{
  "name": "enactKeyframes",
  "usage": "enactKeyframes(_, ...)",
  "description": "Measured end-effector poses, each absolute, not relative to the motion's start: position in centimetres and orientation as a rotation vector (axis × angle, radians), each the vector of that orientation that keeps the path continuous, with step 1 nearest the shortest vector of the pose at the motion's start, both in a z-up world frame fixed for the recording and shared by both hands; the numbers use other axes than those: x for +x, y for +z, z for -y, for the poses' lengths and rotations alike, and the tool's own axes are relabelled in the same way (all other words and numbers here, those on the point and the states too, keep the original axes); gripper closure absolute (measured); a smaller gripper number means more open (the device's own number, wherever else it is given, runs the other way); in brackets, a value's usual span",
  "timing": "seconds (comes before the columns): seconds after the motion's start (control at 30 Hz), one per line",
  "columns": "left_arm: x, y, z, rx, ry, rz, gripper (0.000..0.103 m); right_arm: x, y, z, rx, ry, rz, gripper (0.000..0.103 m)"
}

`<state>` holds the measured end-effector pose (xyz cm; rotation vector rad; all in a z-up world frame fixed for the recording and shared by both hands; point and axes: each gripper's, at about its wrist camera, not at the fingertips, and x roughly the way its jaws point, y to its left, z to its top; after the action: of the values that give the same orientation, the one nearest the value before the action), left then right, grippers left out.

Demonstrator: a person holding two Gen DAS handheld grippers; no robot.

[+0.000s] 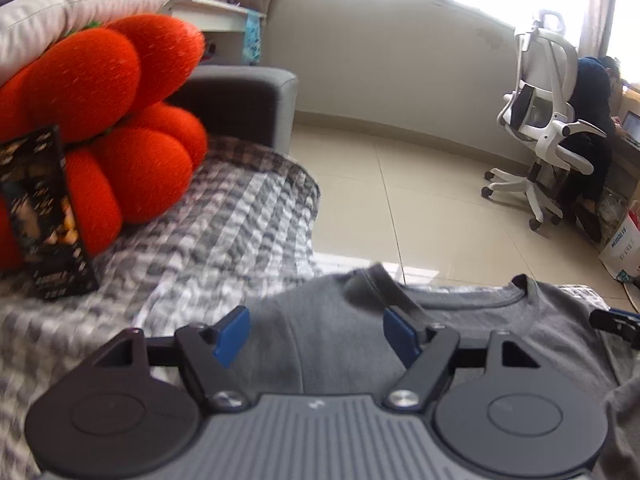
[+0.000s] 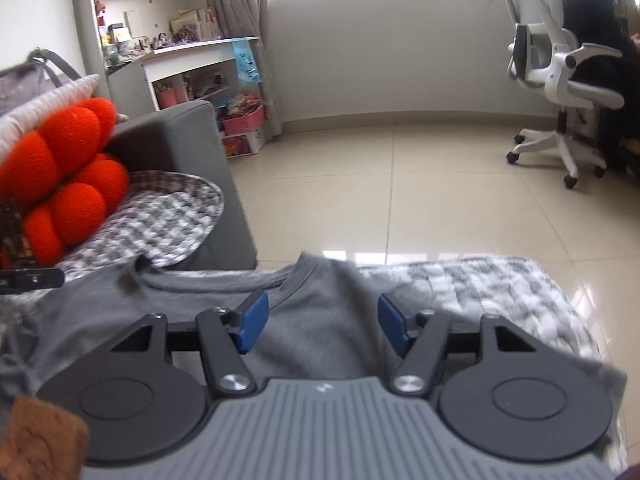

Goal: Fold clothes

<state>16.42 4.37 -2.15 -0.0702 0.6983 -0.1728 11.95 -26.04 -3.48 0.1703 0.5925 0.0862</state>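
Note:
A grey t-shirt [image 1: 480, 328] lies spread on a checked grey-and-white cover [image 1: 208, 232], its collar toward the floor edge. My left gripper [image 1: 316, 334] hovers open over the shirt's left shoulder, blue pads wide apart with nothing between them. In the right wrist view the same shirt [image 2: 320, 312] lies under my right gripper [image 2: 322, 322], which is also open above the shoulder right of the collar. The right gripper's tip [image 1: 616, 322] shows at the far right of the left wrist view, and the left gripper's tip [image 2: 32, 280] at the left edge of the right wrist view.
An orange plush cushion [image 1: 120, 120] and a dark box [image 1: 44, 216] sit on the cover at left, beside a grey sofa arm [image 1: 240, 100]. Beyond is tiled floor [image 2: 400, 184], a white office chair [image 2: 560, 80] with a seated person [image 1: 592, 100], and shelves [image 2: 192, 72].

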Motion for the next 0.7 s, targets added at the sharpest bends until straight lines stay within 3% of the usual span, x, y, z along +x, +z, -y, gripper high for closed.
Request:
enactKeyframes(0.13, 13.0, -1.7, -4.4, -0.086, -0.130, -0.762, 0.022, 9.1, -2.3, 25.8, 0.179, 0.091, -0.626, 0.032)
enactKeyframes(0.7, 1.6, -2.8, -6.1, -0.120, -0.094, -0.890, 0.022, -2.9, -4.3, 30.9, 0.430, 0.017, -0.773, 0.031)
